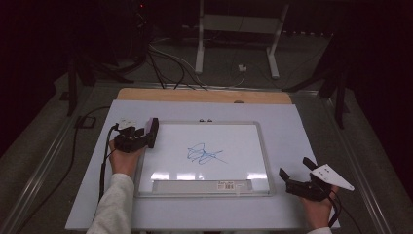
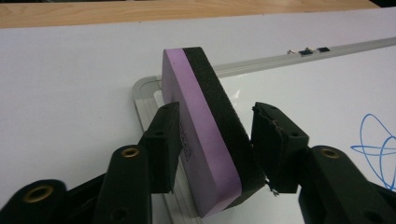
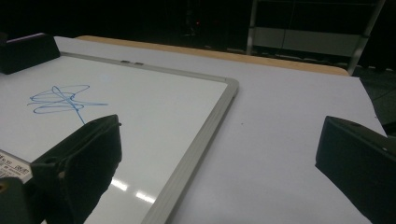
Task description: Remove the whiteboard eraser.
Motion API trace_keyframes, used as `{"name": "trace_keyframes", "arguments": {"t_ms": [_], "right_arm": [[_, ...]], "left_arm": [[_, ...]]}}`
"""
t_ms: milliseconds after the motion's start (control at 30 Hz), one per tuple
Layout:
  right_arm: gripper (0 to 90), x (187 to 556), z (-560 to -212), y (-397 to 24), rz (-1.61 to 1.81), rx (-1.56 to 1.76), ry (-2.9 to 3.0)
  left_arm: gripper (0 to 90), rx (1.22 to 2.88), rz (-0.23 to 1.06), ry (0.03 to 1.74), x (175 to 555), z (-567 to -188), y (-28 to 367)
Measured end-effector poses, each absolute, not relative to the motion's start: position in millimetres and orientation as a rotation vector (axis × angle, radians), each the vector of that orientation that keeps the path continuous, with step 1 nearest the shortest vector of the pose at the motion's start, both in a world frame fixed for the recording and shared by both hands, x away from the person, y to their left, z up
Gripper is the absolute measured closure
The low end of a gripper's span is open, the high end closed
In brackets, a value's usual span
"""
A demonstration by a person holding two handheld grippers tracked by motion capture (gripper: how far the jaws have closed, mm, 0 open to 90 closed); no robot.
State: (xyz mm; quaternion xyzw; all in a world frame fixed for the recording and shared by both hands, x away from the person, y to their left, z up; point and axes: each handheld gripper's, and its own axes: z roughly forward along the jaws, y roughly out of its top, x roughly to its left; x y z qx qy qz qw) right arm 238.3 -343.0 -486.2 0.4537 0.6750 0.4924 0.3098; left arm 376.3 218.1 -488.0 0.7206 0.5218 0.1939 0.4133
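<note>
A purple foam eraser point(image 2: 201, 140) with a black felt face stands tilted on edge over the top left corner of the whiteboard point(image 1: 234, 141). My left gripper point(image 2: 217, 112) is shut on the eraser, one pad on the purple side and one on the felt. In the high view the left gripper point(image 1: 148, 134) sits at that same corner. A blue scribble point(image 1: 204, 154) marks the middle of the board. My right gripper point(image 1: 295, 167) rests open on the white sheet just right of the board. In its own view its jaws point(image 3: 222, 126) stand wide with nothing between them, the scribble point(image 3: 60, 99) far to the left.
The board lies on a white sheet point(image 1: 292, 126) over a wooden table point(image 1: 204, 95). A labelled strip point(image 1: 202, 185) runs along the board's near edge. Cables point(image 1: 165, 63) and a white table frame point(image 1: 236, 29) are on the floor beyond.
</note>
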Motion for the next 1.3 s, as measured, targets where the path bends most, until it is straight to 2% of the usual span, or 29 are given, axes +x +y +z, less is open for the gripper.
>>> {"name": "trace_keyframes", "arguments": {"t_ms": [233, 633, 1200, 1300], "right_arm": [[0.6, 238.5, -486.4, -343.0, 1.3, 1.198, 1.784], [0.6, 239.3, -487.0, -342.1, 1.296, 1.2, 1.789], [0.6, 239.2, -486.7, -342.9, 1.292, 1.2, 1.788], [0.6, 239.2, -486.7, -342.8, 1.293, 1.201, 1.788]], "left_arm": [[61.2, 1.843, 0.508, 1.303, 377.0, -487.1, 212.2], [62.2, 1.89, 0.554, 1.295, 376.0, -483.7, 206.0], [63.8, 1.997, 0.606, 1.174, 371.1, -482.1, 175.0], [63.5, 1.997, 0.573, 1.151, 370.3, -481.5, 169.6]]}}
